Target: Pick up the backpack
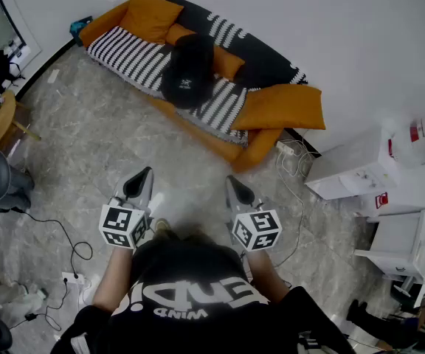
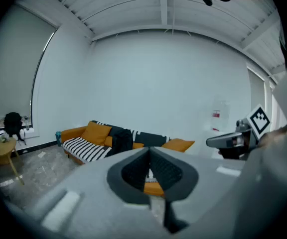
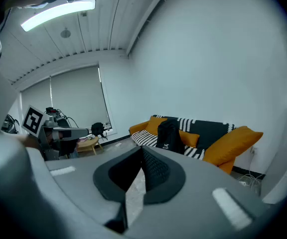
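Black soft fabric backpack (image 1: 188,71) stands propped against the backrest of the orange sofa with a black-and-white striped cover (image 1: 124,50), mid-seat, with an orange cushion (image 1: 152,17) beside it.

Handling, my judgement: soft and slumping, light to middling in weight, not fragile. The cloth will fold under the pads, so I would take a top carry loop or a shoulder strap. I cannot make out either from here, as the bag is too far off and too dark.

Left gripper (image 1: 147,172) and right gripper (image 1: 232,180): jaws fully together on both. Neither holds or touches anything. Both hang over the grey marbled floor (image 1: 87,146), well apart from the sofa. Both need opening before the reach.
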